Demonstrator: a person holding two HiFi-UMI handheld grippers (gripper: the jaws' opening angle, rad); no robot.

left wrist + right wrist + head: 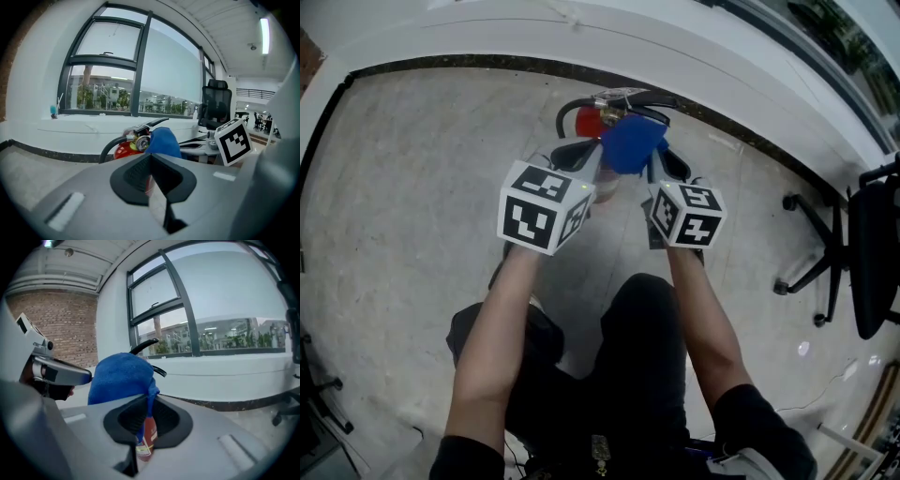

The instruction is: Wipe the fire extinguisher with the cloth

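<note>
One fire extinguisher (589,120), one blue cloth (630,142), two tongs and one office chair (870,253) are showing. The fire extinguisher is standing upright on the floor (412,187) at twelve o'clock from the person, near the base of the wall (487,37). Its long axis is running vertical, valve end up, with the black levers (649,96) reaching toward three o'clock in the head view. The cloth is draping over its top. The right tongs (654,169), at its five o'clock, are clamping closed on a fold of the cloth. The left tongs (598,178), at seven o'clock, are sitting closed with nothing between them. The office chair is standing at three o'clock.
</note>
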